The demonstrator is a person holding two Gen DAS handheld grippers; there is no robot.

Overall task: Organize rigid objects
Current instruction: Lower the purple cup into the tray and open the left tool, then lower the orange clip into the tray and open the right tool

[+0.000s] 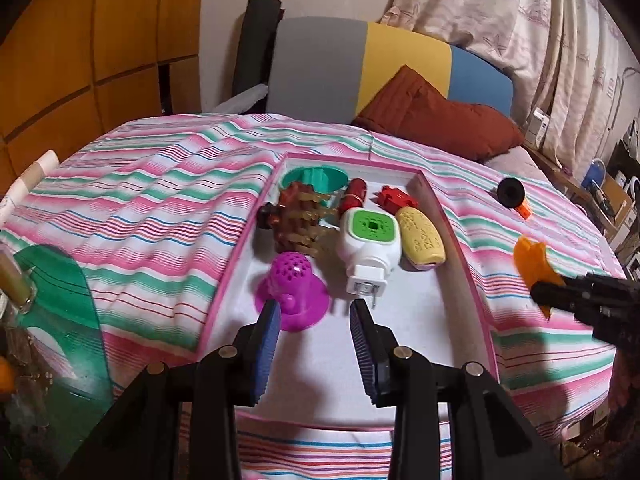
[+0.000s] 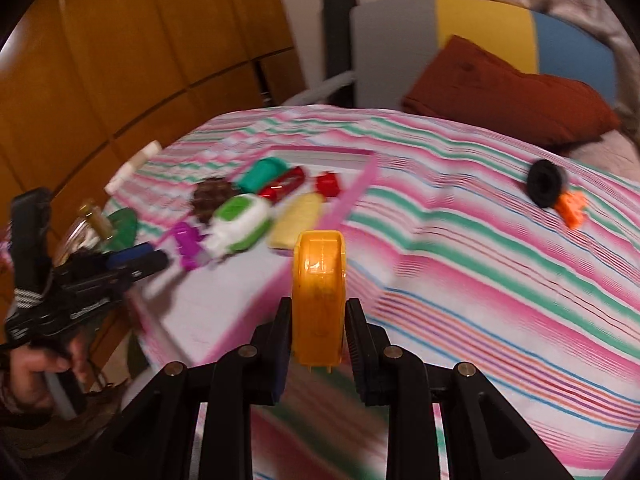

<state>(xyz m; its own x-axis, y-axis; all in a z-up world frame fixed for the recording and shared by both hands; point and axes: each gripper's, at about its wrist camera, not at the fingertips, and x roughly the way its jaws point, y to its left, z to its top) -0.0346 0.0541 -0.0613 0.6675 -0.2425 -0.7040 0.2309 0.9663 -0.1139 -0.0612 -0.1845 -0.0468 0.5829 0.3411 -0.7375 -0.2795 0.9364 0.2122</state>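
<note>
A pink-rimmed tray [image 1: 460,240] lies on the striped cloth. It holds a teal cup [image 1: 314,178], a brown hair claw [image 1: 300,220], a white and green plug-in device [image 1: 368,244], a yellow case [image 1: 424,238], red pieces [image 1: 396,198] and a magenta suction piece [image 1: 292,284]. My left gripper [image 1: 315,308] hovers open over the tray's near end, with nothing between its fingers. The magenta piece sits just beyond its left fingertip. My right gripper [image 2: 319,308] is shut on an orange plastic piece [image 2: 319,280], held above the cloth just right of the tray [image 2: 360,188].
A black ring [image 2: 546,184] with a small orange part [image 2: 574,204] lies on the cloth at the far right. A red cushion [image 1: 436,116] and a chair back [image 1: 320,68] stand behind the table. A glass bottle [image 2: 90,220] and green plastic [image 1: 60,304] sit at the left edge.
</note>
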